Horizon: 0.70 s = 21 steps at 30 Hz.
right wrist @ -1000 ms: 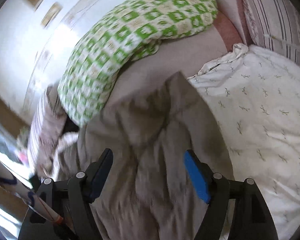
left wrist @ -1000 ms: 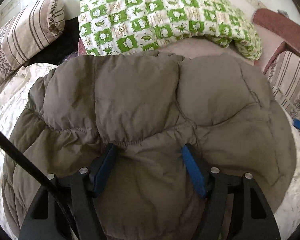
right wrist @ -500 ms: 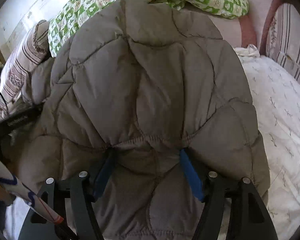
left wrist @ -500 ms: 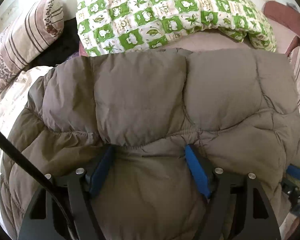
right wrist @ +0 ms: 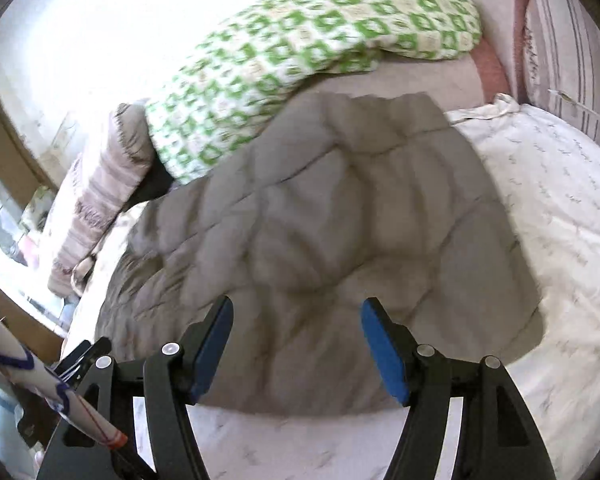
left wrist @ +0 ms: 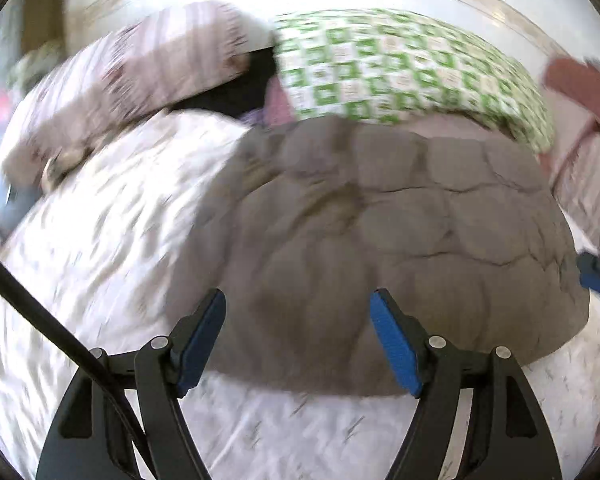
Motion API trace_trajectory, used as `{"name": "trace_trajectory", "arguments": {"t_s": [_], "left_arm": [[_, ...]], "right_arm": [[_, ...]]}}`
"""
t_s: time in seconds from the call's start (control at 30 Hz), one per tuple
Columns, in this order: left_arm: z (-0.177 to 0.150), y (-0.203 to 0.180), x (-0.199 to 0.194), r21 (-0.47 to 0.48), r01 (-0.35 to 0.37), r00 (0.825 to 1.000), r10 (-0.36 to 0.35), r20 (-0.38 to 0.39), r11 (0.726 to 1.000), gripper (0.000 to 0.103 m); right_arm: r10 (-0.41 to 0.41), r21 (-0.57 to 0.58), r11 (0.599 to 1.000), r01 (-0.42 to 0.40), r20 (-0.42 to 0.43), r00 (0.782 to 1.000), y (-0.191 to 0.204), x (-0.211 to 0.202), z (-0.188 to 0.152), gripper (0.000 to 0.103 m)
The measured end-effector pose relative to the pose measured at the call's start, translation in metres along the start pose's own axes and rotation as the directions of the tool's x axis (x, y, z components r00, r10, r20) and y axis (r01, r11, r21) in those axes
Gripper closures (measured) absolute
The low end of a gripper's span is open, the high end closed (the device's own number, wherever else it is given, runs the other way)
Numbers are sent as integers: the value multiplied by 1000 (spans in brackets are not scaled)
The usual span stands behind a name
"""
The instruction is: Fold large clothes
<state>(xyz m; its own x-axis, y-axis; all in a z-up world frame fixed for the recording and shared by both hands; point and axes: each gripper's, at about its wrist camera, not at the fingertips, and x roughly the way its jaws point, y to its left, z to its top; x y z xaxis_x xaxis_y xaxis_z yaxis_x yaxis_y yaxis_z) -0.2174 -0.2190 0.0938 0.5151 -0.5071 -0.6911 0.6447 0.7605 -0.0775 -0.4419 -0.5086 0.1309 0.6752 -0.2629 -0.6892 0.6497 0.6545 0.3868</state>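
Left wrist view, much blurred: the left gripper (left wrist: 298,338) stands with its jaws wide apart and nothing clamped. The grey-brown quilted jacket (left wrist: 400,232) lies folded on the white printed bedsheet (left wrist: 100,264), and its near edge crosses the gap between the blue pads (left wrist: 394,344) without touching them. Bare sheet lies open below that edge and to the left. Behind the jacket sits a green checked quilt (left wrist: 404,68), with a striped pillow (left wrist: 140,76) at the far left.

Right wrist view: the right gripper (right wrist: 296,346) has just been narrowing its jaws, yet they stand apart and nothing is pinched between them. The jacket's near hem runs across behind the pads. Its right edge ends on open sheet, which reaches to another striped pillow (right wrist: 568,44) in the far right corner. The jacket's far edge meets the green quilt
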Motion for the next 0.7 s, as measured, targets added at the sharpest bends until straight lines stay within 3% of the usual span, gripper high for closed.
{"name": "trace_trajectory", "arguments": {"t_s": [0.03, 0.1, 0.2, 0.27, 0.4, 0.53, 0.63, 0.7], "left_arm": [[-1, 7, 1, -28, 0, 1000, 0, -7, 1000, 29], [0, 22, 7, -89, 9, 1000, -10, -4, 996, 29], [1, 23, 18, -77, 1, 1000, -1, -3, 997, 29], [0, 22, 27, -55, -48, 999, 48, -6, 997, 29], [2, 28, 57, -57, -80, 993, 75, -91, 995, 26], [3, 27, 68, -54, -107, 990, 102, -96, 993, 21], [7, 23, 54, -62, -115, 993, 112, -47, 991, 28], [10, 17, 34, -60, -92, 995, 94, 31, 994, 29]], "right_arm": [[-6, -22, 1000, 6, 2, 1000, 11, 2, -5, 46], [-58, -108, 993, 58, 1, 998, 35, 14, -17, 59], [-74, -190, 979, 74, 5, 997, 54, 34, -25, 59], [-106, -202, 974, 103, -6, 994, 53, 50, -26, 59], [-76, -151, 987, 61, -98, 992, 34, 90, -23, 58], [-56, -167, 985, 35, -121, 991, 29, 102, -22, 57], [-45, -161, 987, 23, -133, 990, 29, 98, -21, 57], [-4, -128, 992, -12, -126, 992, 27, 84, -14, 57]]}}
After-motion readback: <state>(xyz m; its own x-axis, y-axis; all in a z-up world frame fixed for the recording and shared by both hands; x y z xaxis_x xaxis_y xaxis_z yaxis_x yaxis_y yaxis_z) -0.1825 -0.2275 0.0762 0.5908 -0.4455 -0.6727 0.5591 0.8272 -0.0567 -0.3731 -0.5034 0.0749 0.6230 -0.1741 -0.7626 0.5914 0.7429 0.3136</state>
